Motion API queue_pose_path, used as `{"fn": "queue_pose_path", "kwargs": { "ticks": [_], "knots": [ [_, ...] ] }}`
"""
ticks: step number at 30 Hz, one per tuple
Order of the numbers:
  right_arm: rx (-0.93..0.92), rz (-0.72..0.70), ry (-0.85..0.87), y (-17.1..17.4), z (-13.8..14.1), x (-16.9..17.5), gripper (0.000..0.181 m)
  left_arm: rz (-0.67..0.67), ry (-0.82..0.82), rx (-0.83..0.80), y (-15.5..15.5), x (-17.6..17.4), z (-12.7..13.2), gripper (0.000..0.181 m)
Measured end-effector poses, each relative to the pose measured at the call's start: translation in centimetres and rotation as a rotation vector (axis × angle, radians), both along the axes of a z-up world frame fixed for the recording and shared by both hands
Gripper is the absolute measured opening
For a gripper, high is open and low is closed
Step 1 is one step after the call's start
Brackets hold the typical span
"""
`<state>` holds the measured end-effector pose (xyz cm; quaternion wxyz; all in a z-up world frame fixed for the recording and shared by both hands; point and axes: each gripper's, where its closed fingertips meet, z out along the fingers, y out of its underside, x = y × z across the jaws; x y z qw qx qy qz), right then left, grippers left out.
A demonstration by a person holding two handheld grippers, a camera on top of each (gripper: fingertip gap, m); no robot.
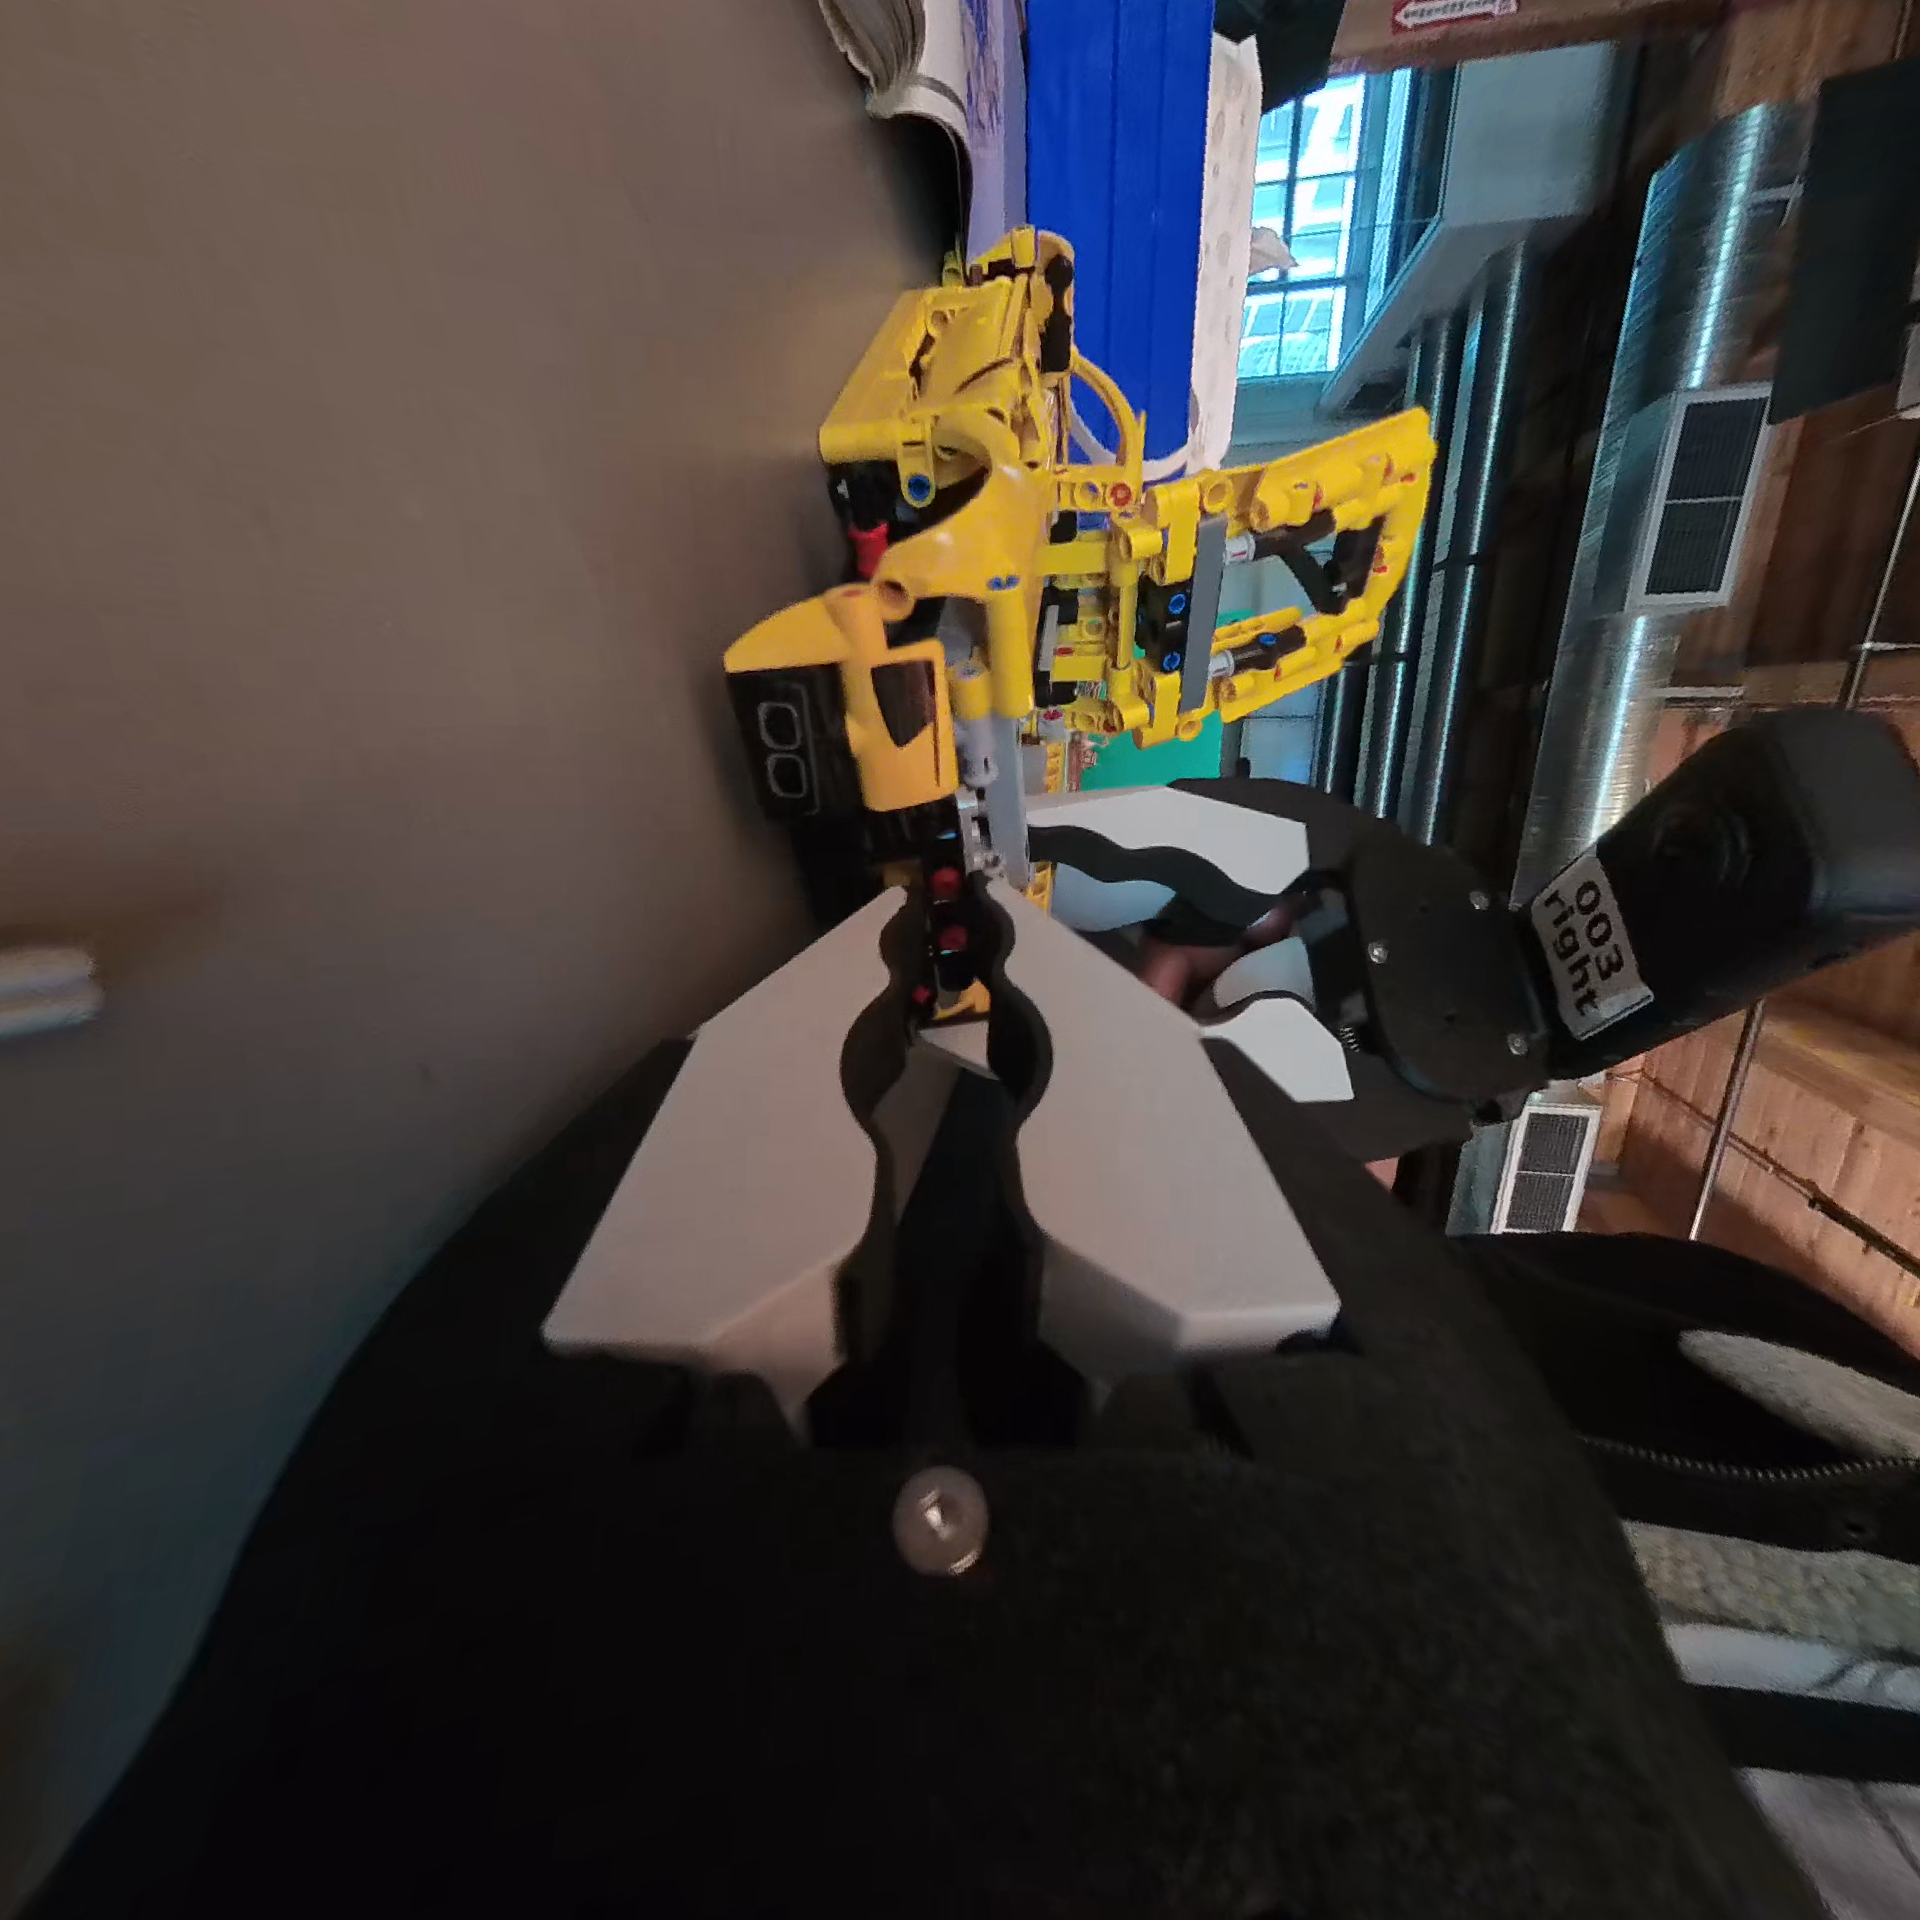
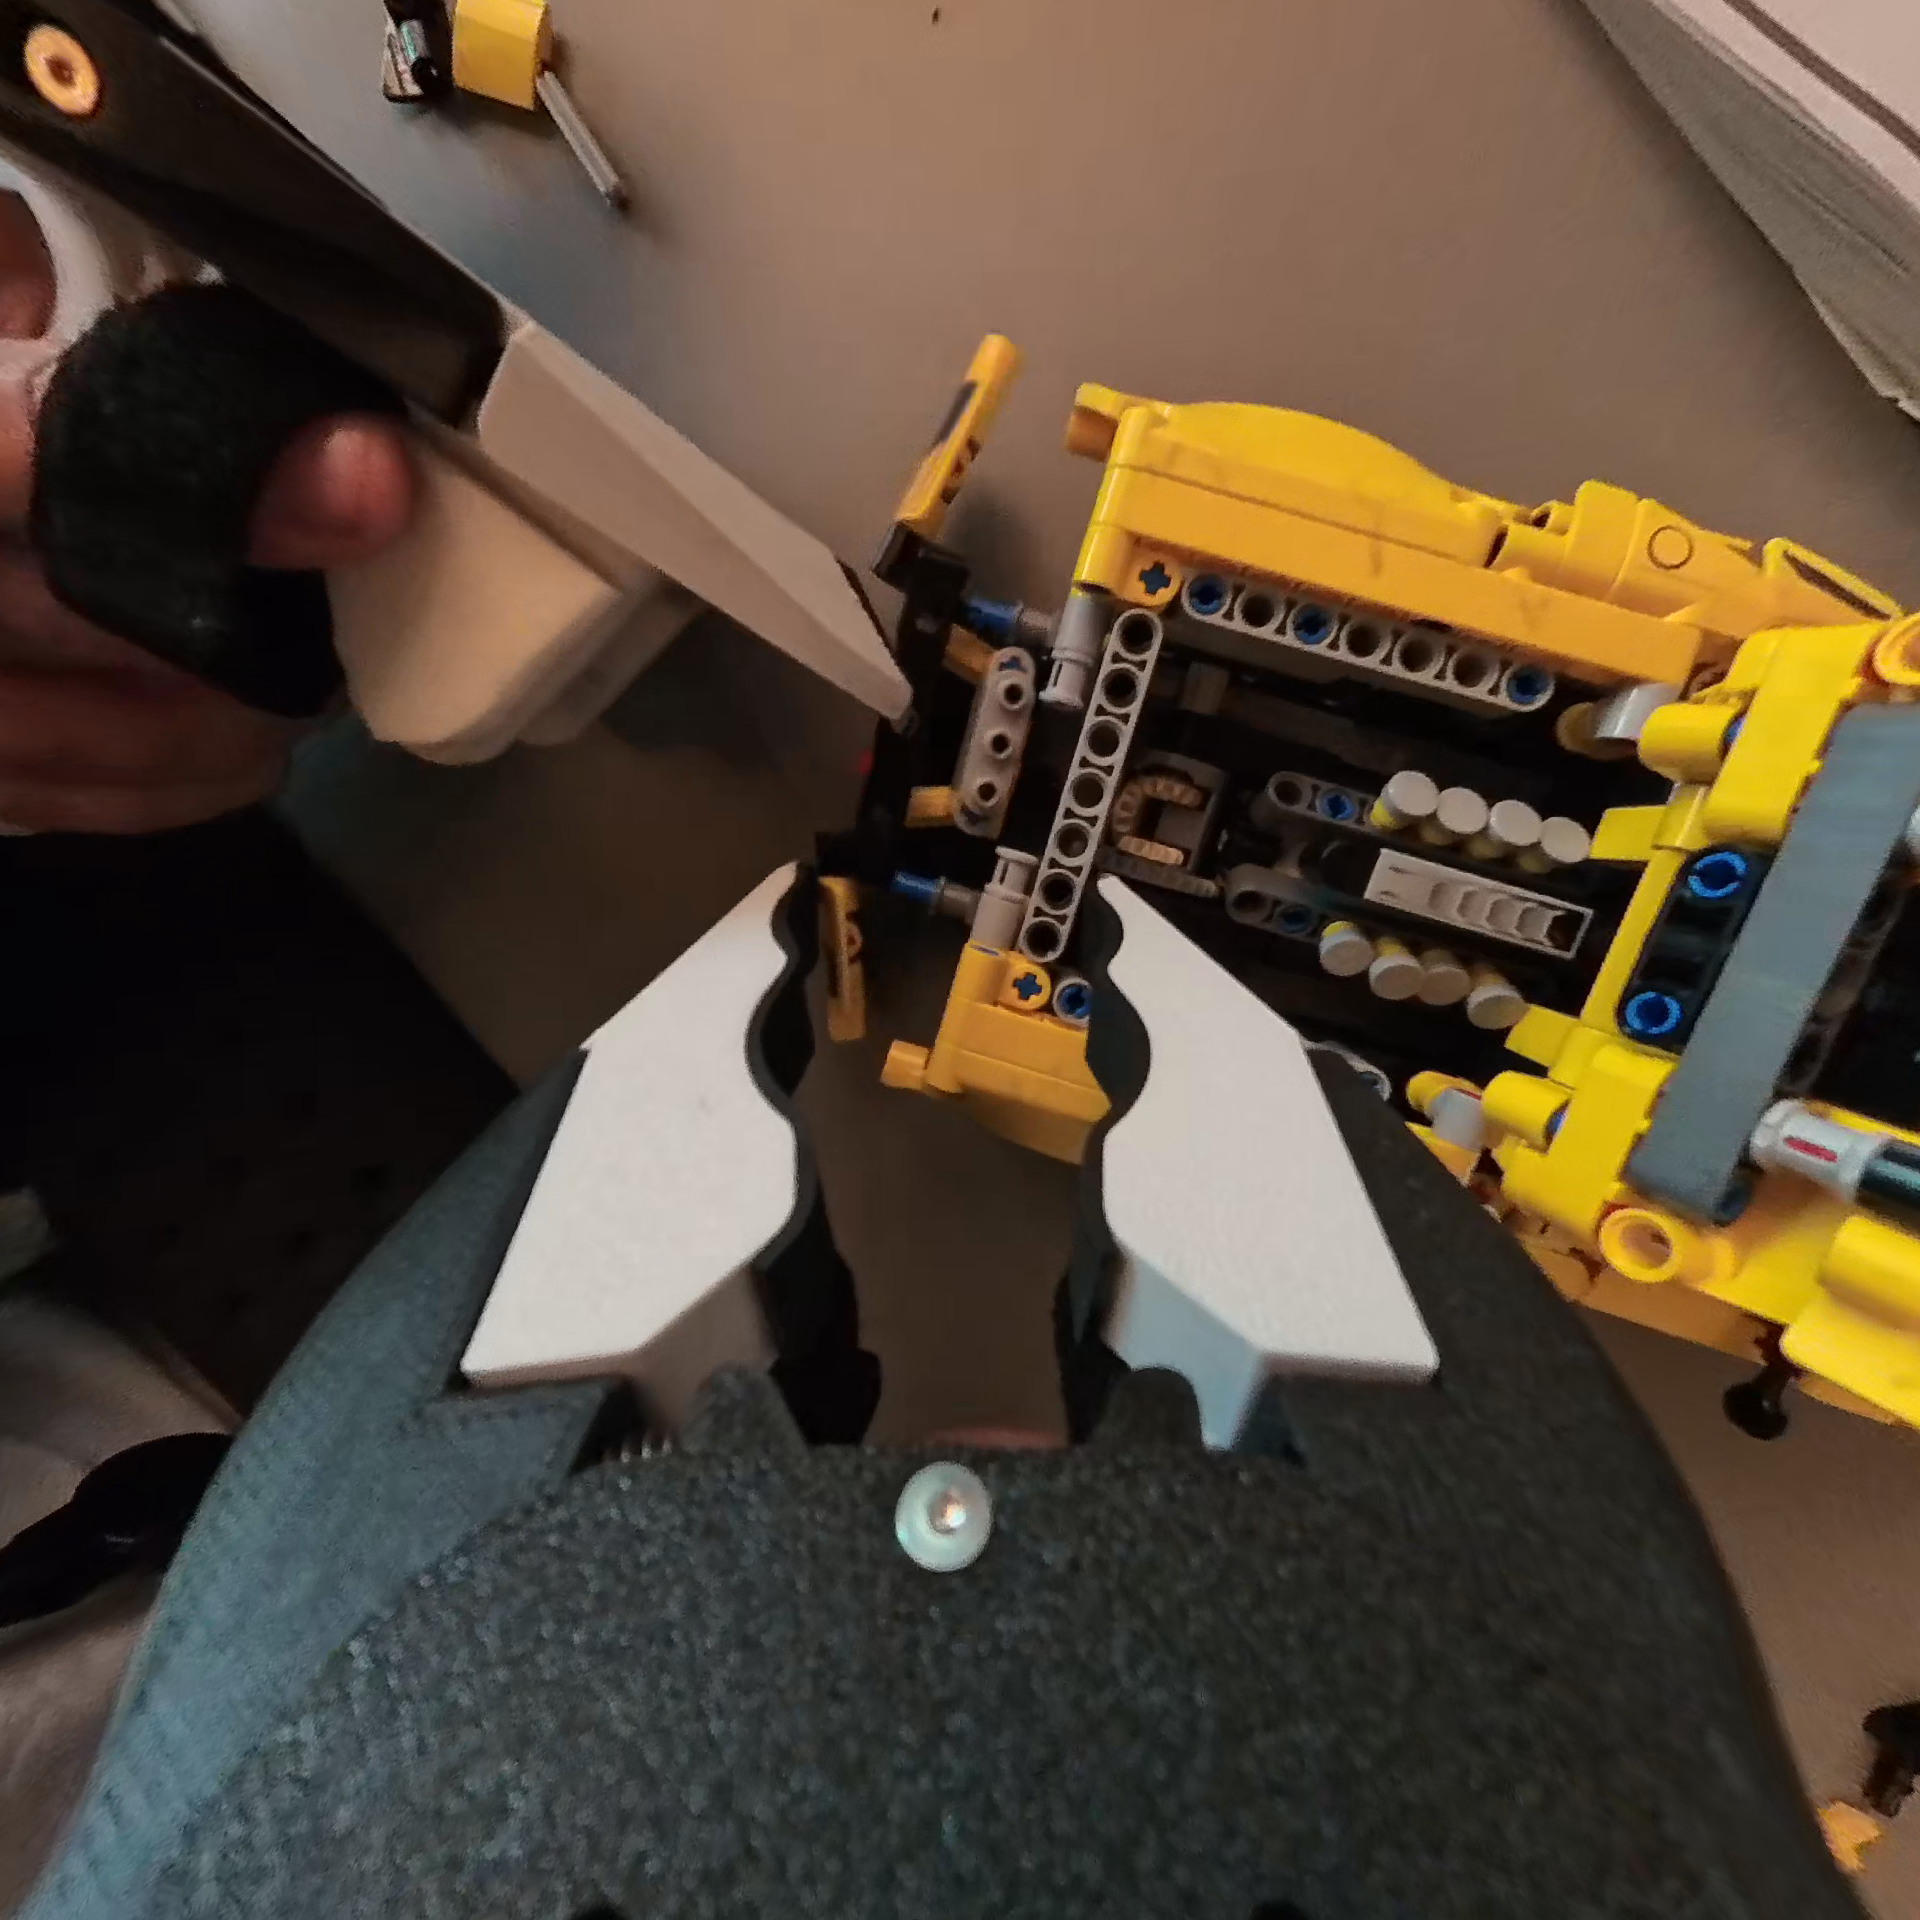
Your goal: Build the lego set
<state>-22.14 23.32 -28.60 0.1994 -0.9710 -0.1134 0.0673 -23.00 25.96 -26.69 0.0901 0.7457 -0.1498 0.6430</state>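
Observation:
A yellow lego vehicle model (image 1: 997,540) lies on its side on the grey table (image 1: 416,623). My left gripper (image 1: 951,935) is shut on the black and yellow end part of the model, which has red pins. In the right wrist view the model (image 2: 1351,644) shows its underside, with grey beams and blue pins. My right gripper (image 2: 945,894) is open, its fingers on either side of the model's yellow rear corner (image 2: 1023,1049). The left gripper (image 2: 883,686) comes in from the upper left and pinches the black end part. The right gripper also shows in the left wrist view (image 1: 1195,883).
A loose yellow piece with a grey axle (image 2: 509,52) lies on the table beyond the model. A booklet (image 2: 1829,177) lies at the upper right. Small black pieces (image 2: 1756,1403) lie near the model's lower side. A blue box (image 1: 1112,208) stands behind the model.

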Motion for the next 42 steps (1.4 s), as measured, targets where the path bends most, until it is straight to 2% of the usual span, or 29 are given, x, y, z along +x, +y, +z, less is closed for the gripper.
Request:
{"fn": "queue_pose_path", "kwargs": {
  "ticks": [13, 21, 24, 29, 31, 33, 34, 36, 38, 42],
  "knots": [
    [0.002, -0.016, 0.068, 0.1, 0.3, -0.2, 0.051, 0.011, -0.062, -0.098, -0.6, 0.2, 0.6, 0.007],
    [0.002, 0.010, 0.001, 0.0, 0.0, 0.0, 0.050, -0.003, 0.002, 0.019, -0.5, 0.0, -0.2, 0.008],
    [0.011, 0.039, -0.072, 0.0, -0.2, 0.2, 0.050, -0.020, 0.031, 0.111, -0.3, -0.7, -0.3, 0.008],
    [0.009, 0.022, -0.033, 0.0, -0.1, 0.1, 0.049, -0.092, 0.064, 0.282, 0.4, -2.2, -0.2, 0.019],
    [0.013, 0.024, -0.039, 0.0, -0.1, 0.1, 0.049, -0.204, 0.061, 0.453, 0.7, -2.7, 0.0, 0.026],
    [0.013, 0.031, -0.034, -0.1, -0.1, 0.1, 0.049, -0.368, 0.058, 0.714, 1.5, -3.1, 0.1, 0.034],
    [0.009, 0.037, -0.030, -0.1, -0.1, 0.1, 0.049, -0.399, 0.043, 0.860, 2.6, -3.0, 0.6, 0.035],
    [-0.006, 0.072, -0.016, -0.6, -0.1, 0.2, 0.049, -0.429, -0.106, 1.053, 3.3, -2.1, 3.1, 0.045],
    [-0.032, 0.105, 0.016, -1.6, 0.0, 0.5, 0.049, -0.525, -0.230, 1.117, 2.5, -1.5, 4.5, 0.049],
    [-0.086, 0.229, 0.022, -4.7, 0.0, 1.6, 0.049, -0.752, -0.338, 1.147, -0.5, -0.4, 3.2, 0.057]
  ]
}}
